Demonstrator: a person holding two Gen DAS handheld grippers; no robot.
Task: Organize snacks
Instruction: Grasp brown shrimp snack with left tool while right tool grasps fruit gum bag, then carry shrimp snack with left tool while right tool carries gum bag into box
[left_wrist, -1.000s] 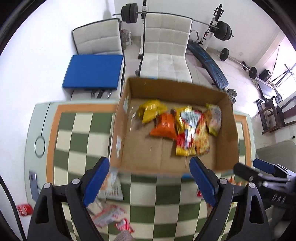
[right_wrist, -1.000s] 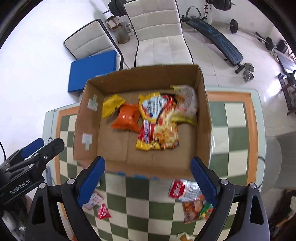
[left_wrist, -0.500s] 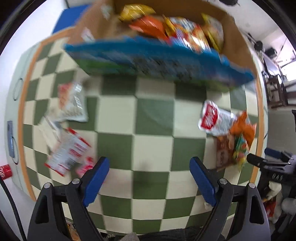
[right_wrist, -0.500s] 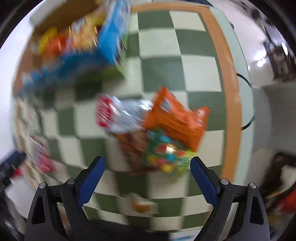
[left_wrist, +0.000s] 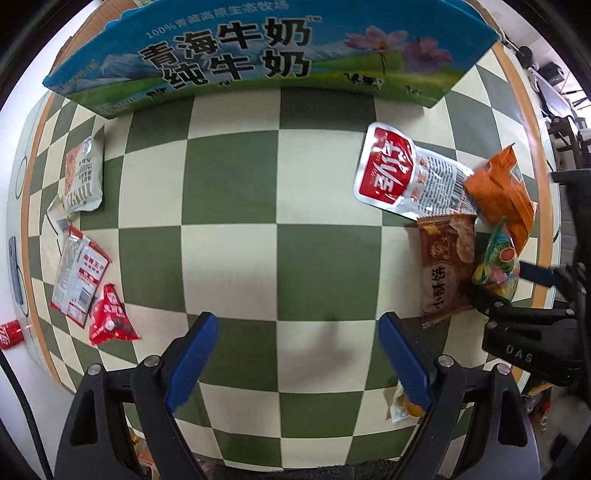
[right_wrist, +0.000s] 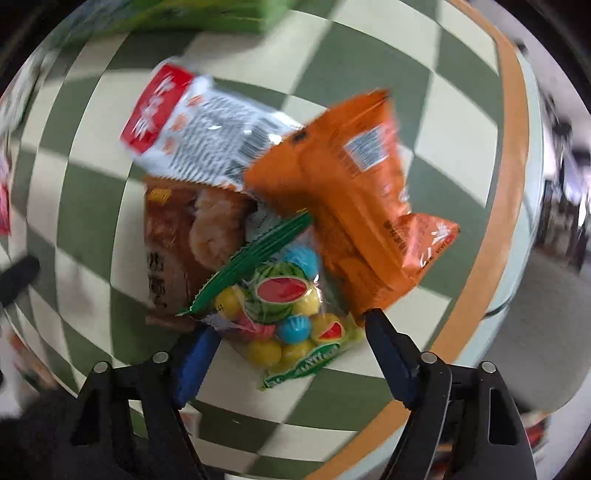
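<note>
The blue and green milk carton box stands at the table's far side. My left gripper hangs open over bare checkered table, pointing straight down, nothing between its fingers. A pile of snacks lies at the right: a red and white packet, an orange bag, a brown packet and, on top, a clear bag of coloured candy balls. My right gripper straddles the candy bag, jaws closing, a finger at each side of it. The left wrist view shows the right gripper over the pile.
At the table's left edge lie a pale packet, a red and white packet and a small red packet. A small yellow packet lies near my left gripper's right finger. The table's orange border runs close beside the pile.
Both grippers came down from above the box to the table in front of it. The right one swung over the snack pile and its jaws narrowed around the candy bag.
</note>
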